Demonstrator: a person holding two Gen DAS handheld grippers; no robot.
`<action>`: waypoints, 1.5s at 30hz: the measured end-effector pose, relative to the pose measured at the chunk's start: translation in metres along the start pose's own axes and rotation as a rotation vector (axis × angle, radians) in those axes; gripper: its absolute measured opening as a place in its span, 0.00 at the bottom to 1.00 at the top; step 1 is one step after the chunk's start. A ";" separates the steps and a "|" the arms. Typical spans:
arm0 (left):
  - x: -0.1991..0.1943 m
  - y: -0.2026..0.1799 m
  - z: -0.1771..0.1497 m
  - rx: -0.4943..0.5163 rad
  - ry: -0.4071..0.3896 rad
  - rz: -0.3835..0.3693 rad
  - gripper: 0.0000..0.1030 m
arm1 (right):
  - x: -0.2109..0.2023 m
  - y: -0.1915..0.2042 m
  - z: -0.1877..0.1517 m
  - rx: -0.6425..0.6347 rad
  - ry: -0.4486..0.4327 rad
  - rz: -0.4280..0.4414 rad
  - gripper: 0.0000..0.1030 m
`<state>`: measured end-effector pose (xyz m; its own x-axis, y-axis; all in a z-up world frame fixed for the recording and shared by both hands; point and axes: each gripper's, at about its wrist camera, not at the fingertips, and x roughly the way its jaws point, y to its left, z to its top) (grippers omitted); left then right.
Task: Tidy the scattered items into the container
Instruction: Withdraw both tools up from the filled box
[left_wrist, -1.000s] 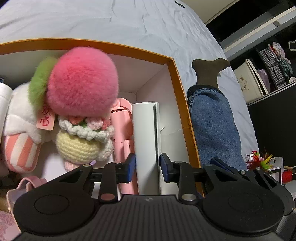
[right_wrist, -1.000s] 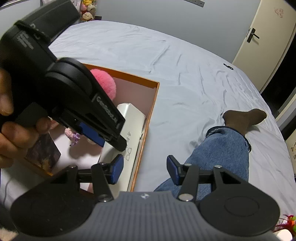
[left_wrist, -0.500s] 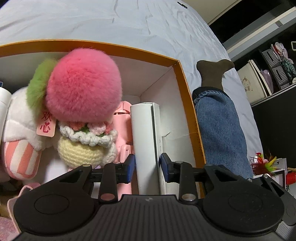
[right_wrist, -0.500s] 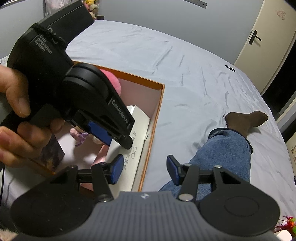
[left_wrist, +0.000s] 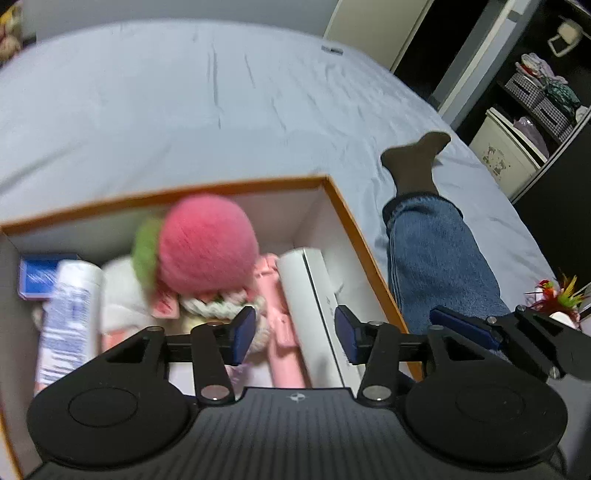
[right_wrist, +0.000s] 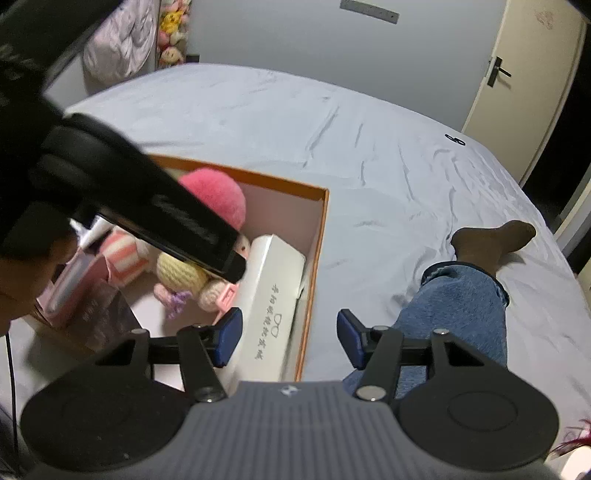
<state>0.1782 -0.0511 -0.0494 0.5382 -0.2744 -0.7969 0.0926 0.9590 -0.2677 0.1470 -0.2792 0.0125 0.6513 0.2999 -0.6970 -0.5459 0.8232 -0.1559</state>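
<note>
- Both hand-held grippers stand with their pads apart and nothing between them: the left hand-held gripper (left_wrist: 294, 334) hangs above the near end of the orange-rimmed box (left_wrist: 347, 221), and the right hand-held gripper (right_wrist: 290, 338) hovers over that box's right wall
- Inside the box lie the pink pompom (left_wrist: 208, 243), a crocheted doll (right_wrist: 181, 275), a pink-striped plush (right_wrist: 123, 256), a pink tool (left_wrist: 282, 325), a white bottle (left_wrist: 68, 314) and a blue packet (left_wrist: 38, 278); the white glasses case (right_wrist: 273, 295) rests along the right wall
- On the bed sheet (right_wrist: 369, 155) only a small dark item (right_wrist: 455, 139) shows, far off toward the door; too small to identify, so I cannot tell whether it belongs to the task
- By my reading the tidying looks nearly done, if that item is left aside
- Risk: the box is crowded and the pompom sits high on the pile, so a careless lift of the left tool could catch its fur and drag it out
- Risk: the two tools are close together, and a sideways move could knock one against the other or nudge the box wall
- Risk: the soft mattress and the jeans leg (right_wrist: 461, 306) beside the box could tip it if weight shifts
</note>
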 end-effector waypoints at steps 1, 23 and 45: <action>-0.006 -0.001 0.000 0.012 -0.019 0.009 0.56 | -0.001 -0.002 0.000 0.015 -0.007 0.007 0.64; -0.076 0.012 -0.065 0.140 -0.320 0.282 0.75 | -0.016 0.013 -0.006 0.238 -0.146 0.114 0.86; -0.067 0.045 -0.107 0.019 -0.306 0.417 0.85 | -0.016 0.042 -0.029 0.178 -0.200 0.116 0.95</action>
<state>0.0567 0.0026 -0.0665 0.7530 0.1617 -0.6379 -0.1681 0.9845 0.0511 0.0982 -0.2632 -0.0028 0.6905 0.4720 -0.5482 -0.5335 0.8440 0.0547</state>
